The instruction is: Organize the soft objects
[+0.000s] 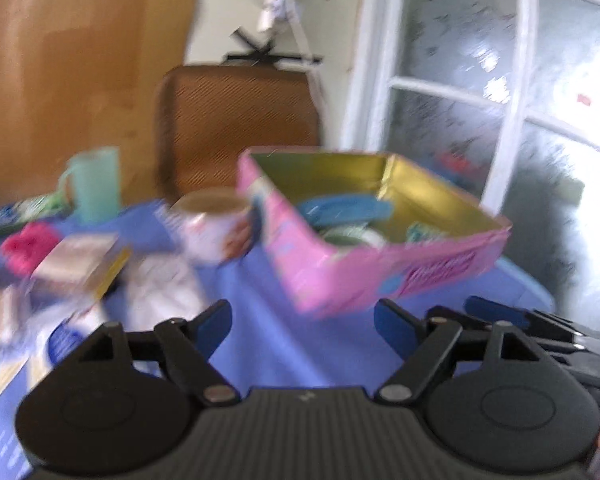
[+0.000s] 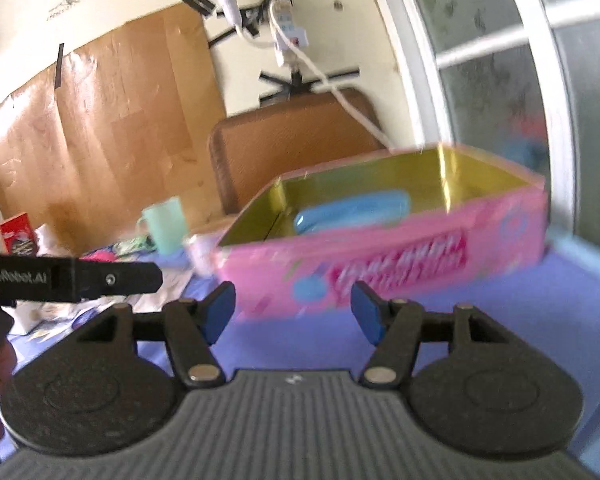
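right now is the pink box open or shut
Open. The pink box has no lid on top: its gold inside walls show, and a blue object lies inside.

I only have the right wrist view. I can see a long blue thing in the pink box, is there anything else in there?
Observer: Yes. The left wrist view shows a pale green and white round item lying in the pink cardboard box with the gold lining, in front of the long blue object. It is too blurred to identify.
Operator: Anything soft left on the table?
Observer: A bright pink fuzzy bundle lies on the blue tablecloth, left of the box.
Operator: Is the left gripper holding something?
Observer: No. The left gripper has its jaws apart with nothing between them.
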`<state>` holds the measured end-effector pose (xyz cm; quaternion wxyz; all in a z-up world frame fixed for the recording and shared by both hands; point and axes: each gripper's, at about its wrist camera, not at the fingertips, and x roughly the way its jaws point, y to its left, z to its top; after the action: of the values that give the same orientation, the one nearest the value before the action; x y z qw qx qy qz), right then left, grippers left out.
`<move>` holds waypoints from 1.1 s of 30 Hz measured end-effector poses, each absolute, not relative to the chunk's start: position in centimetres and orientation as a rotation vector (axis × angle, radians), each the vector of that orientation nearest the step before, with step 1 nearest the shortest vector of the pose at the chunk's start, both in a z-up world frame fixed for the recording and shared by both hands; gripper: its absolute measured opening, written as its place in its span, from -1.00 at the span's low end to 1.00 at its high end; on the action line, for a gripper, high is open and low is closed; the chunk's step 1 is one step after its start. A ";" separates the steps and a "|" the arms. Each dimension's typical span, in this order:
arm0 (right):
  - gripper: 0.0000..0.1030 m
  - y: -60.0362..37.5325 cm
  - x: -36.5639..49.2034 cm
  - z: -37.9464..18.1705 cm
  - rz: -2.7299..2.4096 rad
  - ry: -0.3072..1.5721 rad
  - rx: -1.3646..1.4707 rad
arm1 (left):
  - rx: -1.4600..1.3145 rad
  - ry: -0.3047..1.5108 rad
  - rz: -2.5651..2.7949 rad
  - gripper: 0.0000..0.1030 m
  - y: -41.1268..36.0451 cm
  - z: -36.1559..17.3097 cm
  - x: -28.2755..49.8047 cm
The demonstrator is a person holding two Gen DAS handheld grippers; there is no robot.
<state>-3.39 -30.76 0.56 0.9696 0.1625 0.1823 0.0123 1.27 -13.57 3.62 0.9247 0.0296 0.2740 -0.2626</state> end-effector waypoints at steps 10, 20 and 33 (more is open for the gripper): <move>0.28 -26.4 -3.4 0.9 0.050 0.442 0.334 | 0.073 0.613 -0.411 0.57 -10.1 1.8 0.1; 0.28 -24.8 -2.8 1.3 0.022 0.447 0.313 | 0.035 0.644 -0.370 0.57 -7.5 0.7 0.8; 0.28 -23.4 -2.2 0.3 0.046 0.512 0.298 | 0.056 0.625 -0.381 0.59 -6.4 -1.4 1.0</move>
<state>-2.17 -23.35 0.33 0.9562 0.1467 0.2524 0.0225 0.96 -6.39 -1.39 0.9333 0.0272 0.3058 -0.1862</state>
